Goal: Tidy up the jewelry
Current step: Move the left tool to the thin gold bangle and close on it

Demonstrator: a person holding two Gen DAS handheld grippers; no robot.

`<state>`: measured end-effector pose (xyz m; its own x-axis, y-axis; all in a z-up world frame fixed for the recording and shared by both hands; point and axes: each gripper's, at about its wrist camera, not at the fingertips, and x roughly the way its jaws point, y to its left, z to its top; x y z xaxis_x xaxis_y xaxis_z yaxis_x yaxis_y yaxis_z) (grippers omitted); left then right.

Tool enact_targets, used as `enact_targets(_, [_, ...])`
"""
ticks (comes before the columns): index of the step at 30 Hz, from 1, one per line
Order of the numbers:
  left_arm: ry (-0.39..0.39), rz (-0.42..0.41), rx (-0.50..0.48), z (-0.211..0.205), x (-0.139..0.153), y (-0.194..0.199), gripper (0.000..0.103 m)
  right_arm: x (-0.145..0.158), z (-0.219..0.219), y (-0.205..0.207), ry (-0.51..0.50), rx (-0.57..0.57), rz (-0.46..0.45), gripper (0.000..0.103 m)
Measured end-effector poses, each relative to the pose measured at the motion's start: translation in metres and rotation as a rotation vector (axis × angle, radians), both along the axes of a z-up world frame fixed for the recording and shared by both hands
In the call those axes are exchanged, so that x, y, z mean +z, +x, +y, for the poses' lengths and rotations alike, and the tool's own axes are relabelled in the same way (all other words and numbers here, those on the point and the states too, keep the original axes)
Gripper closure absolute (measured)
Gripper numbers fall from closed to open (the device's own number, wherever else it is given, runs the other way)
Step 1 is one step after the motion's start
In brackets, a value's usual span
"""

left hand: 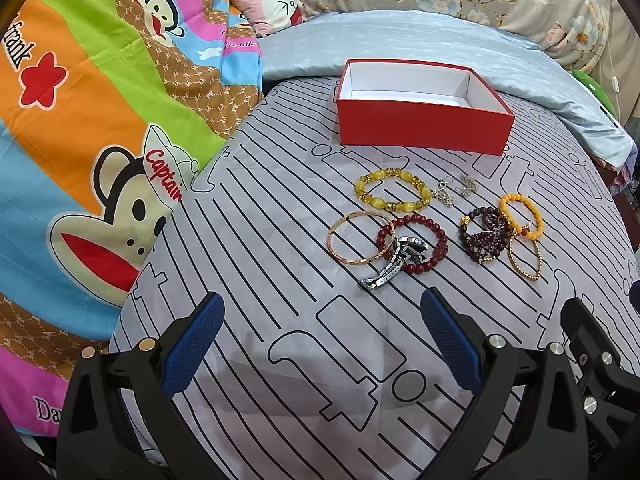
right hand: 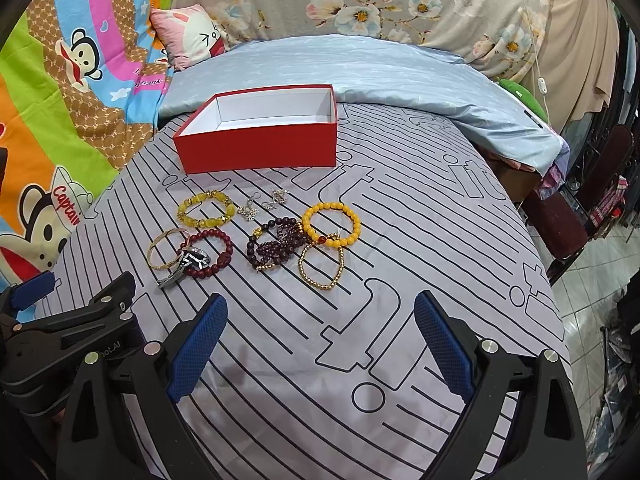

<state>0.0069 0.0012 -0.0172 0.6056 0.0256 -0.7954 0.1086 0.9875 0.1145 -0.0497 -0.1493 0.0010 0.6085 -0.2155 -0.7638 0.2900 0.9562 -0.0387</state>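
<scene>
A bed covered by a grey sheet (left hand: 260,240) with black line patterns holds a cluster of jewelry and, just beyond it, an open red box (left hand: 424,120) with a bare white inside. Both left tongs (left hand: 322,344) and right tongs (right hand: 320,344) hover low over the sheet near the pile, each spread wide and holding nothing.

The jewelry lies between the tongs and the box. Nearest the box sit a yellow bead bracelet (left hand: 394,191) and small silver earrings (left hand: 456,190). Closer in, a thin gold bangle (left hand: 358,238) overlaps a dark red bead bracelet (left hand: 416,242), with a metal watch (left hand: 394,262) lying across that bracelet. To the right, a purple bead bracelet (right hand: 274,246), an orange bead bracelet (right hand: 330,224) and a gold bead chain (right hand: 322,266) touch and partly tangle.

All pieces look light. The bead bracelets are probably strung on elastic, so they would sag and roll; pinching across the bead strand seems safest. The bangle is stiff and likely slippery, best taken across its rim. The earrings are tiny and could snag in the sheet.
</scene>
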Motion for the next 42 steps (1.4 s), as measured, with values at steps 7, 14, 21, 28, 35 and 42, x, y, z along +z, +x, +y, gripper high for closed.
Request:
enact_targets(7, [-0.018,0.019,0.021,0.009,-0.006,0.008,0.007,-0.004,-0.009,0.004,0.016,-0.017,0.008,0.01])
enact_targets(14, [-0.06,0.053,0.063,0.029,-0.019,0.029,0.007,-0.011,-0.025,0.012,0.033,-0.044,0.023,0.01])
enact_targets(21, [-0.1,0.087,0.095,0.041,-0.032,0.05,0.01,-0.022,-0.033,0.021,0.048,-0.049,0.047,0.01])
enact_targets(28, [-0.091,0.111,0.057,0.028,-0.046,0.073,0.022,-0.029,-0.036,0.031,0.064,-0.046,0.058,0.01])
enact_targets(35, [-0.112,0.153,0.047,0.024,-0.064,0.089,0.04,-0.033,-0.041,0.039,0.069,-0.051,0.071,0.01])
enact_targets(42, [-0.145,0.149,0.028,0.023,-0.06,0.094,0.039,-0.037,-0.044,0.047,0.075,-0.057,0.081,0.01])
